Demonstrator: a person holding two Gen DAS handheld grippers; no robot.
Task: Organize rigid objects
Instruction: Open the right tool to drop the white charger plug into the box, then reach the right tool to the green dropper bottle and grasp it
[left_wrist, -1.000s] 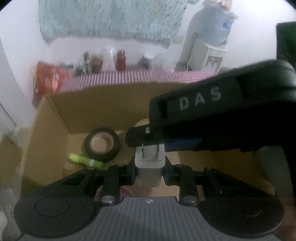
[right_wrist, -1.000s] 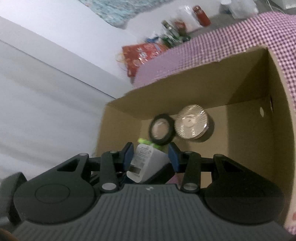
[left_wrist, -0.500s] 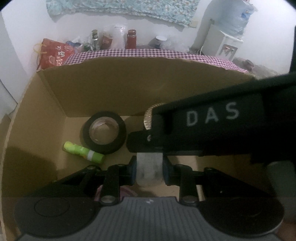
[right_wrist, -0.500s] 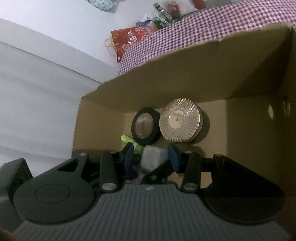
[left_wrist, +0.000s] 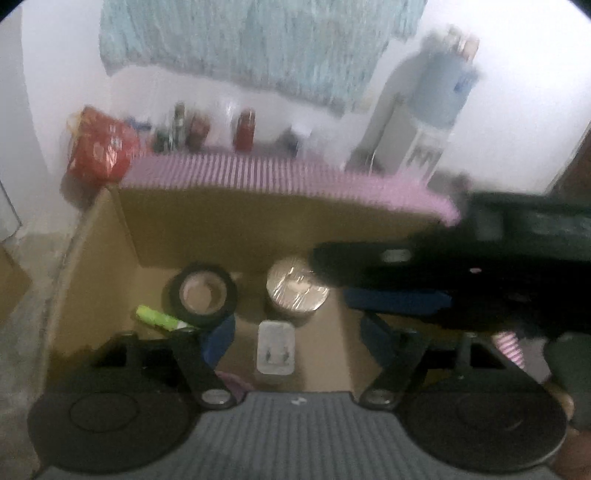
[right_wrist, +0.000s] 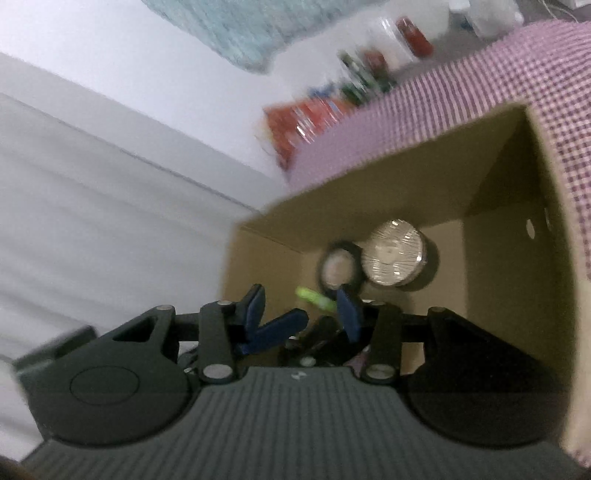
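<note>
Checked table, box: both tools, left and right, now released; charger dropped inside. One item stowed.

The left gripper hangs over the cardboard box, fingers spread wide. A white charger lies on the box floor between them, near a tape roll, a green marker and a round tin.

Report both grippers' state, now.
Left gripper: open, holding nothing; the white charger lies loose on the box floor between its fingers.
Right gripper: open, empty.
</note>
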